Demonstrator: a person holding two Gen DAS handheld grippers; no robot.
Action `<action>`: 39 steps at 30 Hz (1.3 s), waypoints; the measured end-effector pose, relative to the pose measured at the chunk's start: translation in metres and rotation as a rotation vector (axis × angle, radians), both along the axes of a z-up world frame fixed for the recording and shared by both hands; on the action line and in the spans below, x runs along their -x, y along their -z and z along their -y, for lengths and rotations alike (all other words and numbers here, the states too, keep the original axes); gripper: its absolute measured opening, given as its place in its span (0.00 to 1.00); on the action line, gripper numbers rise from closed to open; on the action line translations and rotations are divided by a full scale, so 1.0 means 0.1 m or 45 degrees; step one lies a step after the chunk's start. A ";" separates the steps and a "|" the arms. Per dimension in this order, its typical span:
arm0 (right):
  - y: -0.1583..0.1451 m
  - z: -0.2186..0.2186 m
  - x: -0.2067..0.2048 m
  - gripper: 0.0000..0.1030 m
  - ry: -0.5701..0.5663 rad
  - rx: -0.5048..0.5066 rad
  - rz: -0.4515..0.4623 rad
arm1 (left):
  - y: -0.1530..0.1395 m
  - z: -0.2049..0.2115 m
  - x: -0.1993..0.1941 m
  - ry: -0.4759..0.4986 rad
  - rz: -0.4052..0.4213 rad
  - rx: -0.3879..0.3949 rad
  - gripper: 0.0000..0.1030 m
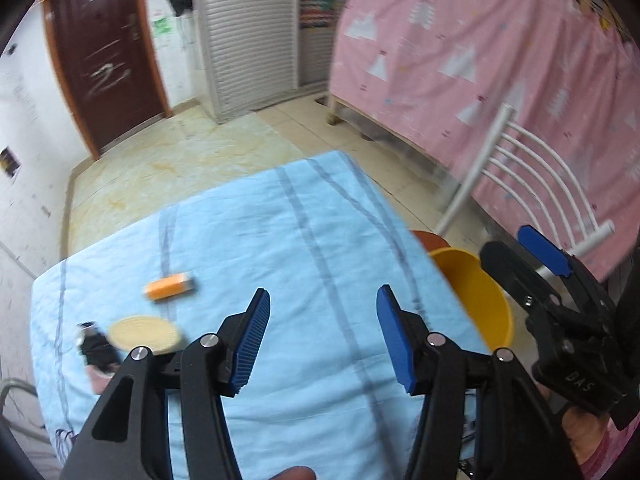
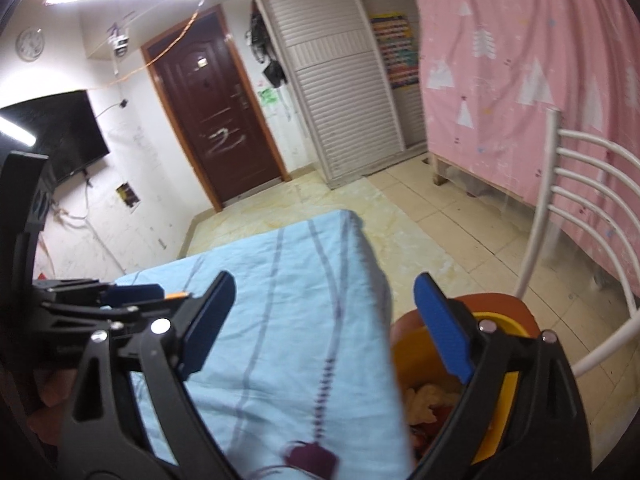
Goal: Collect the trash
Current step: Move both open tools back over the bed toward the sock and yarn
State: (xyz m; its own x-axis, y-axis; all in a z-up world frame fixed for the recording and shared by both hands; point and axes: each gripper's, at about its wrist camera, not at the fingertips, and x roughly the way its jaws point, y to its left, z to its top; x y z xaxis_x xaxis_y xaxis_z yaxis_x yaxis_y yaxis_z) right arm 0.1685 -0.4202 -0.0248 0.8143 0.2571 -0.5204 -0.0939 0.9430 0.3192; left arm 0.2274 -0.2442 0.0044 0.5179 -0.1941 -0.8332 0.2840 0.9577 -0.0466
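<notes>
Two tongs here, both spread wide with nothing between the blue pads. Left tongs point(image 1: 322, 338) hover over a desk point(image 1: 280, 220) draped in a light blue striped cloth; right tongs point(image 2: 324, 320) sit at its right edge, half over a yellow bin point(image 2: 498, 400).

Trash left on the desk, all in the left view and all motion-smeared: an orange-and-white pack point(image 1: 171, 286), a round tan disc point(image 1: 144, 334) just left of the tongs, and a dark crumpled thing point(image 1: 94, 346) touching the disc's left side. Can't tell what that last one is, and the tong arm cuts off the disc's lower edge. If the pack has a label, it's too blurred to read.

The bin stands on a reddish chair seat point(image 2: 516, 304) just beside the desk, white chair back point(image 2: 580, 184) behind it. Inside I can see pale crumpled scraps point(image 2: 430, 398), but the right tong arm hides most of the bin. A purple blob point(image 2: 310, 456) lies on the cloth at the bottom of the right view, too blurry to name.

Only readable writing: "DAS" on the right tongs' body point(image 1: 580, 380), seen from the left camera. A colourful poster point(image 2: 394, 50) beside the slatted wardrobe point(image 2: 340, 92) has rows of print, illegible. White scrawls on the brown door point(image 2: 216, 120), not letters I can make out.
</notes>
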 end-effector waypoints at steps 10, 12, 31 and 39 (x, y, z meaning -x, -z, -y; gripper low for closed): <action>-0.08 -0.57 -0.11 0.85 -0.122 0.054 -0.010 | 0.01 -0.77 -0.01 -0.153 0.029 0.003 0.47; -0.08 -0.70 -0.12 0.85 -0.154 0.065 -0.017 | 0.02 -0.86 0.01 -0.173 0.030 0.007 0.47; 0.26 -1.81 -0.16 0.85 -0.412 0.138 -0.140 | 0.31 -1.95 0.02 -0.408 -0.015 0.008 0.51; 0.43 -2.13 -0.21 0.85 -0.490 0.170 -0.205 | 0.54 -2.18 -0.08 -0.448 -0.080 0.024 0.51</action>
State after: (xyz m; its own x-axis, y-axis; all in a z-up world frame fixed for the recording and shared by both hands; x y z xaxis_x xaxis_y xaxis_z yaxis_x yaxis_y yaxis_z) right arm 0.1890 -0.2069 -0.0681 0.5778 0.4481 -0.6821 -0.4058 0.8829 0.2363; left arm 0.2355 -0.0261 -0.0498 0.5038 -0.0285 -0.8633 -0.0670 0.9952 -0.0720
